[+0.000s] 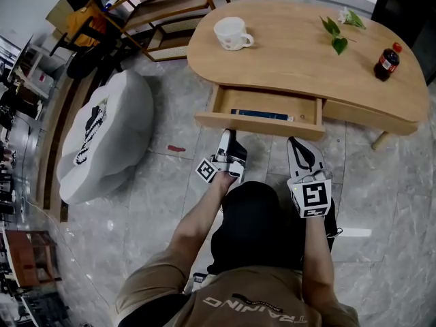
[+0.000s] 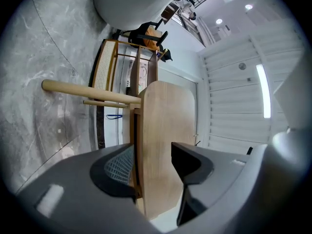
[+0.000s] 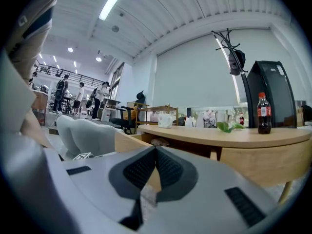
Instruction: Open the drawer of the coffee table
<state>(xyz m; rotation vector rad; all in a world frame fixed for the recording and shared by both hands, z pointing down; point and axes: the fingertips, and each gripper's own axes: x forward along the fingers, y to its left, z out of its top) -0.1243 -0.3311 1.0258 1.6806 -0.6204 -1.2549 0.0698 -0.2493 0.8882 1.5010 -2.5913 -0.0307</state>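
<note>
Now left gripper (image 1: 227, 135) clamps the pulled-out drawer (image 1: 262, 124) front; right gripper (image 1: 295, 142) closed, empty.

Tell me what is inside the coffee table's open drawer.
In the drawer one flat dark-blue item, perhaps a book, lies near the front panel. The rest of the visible floor looks bare. The tabletop covers the drawer's back part, hiding anything there.
</note>
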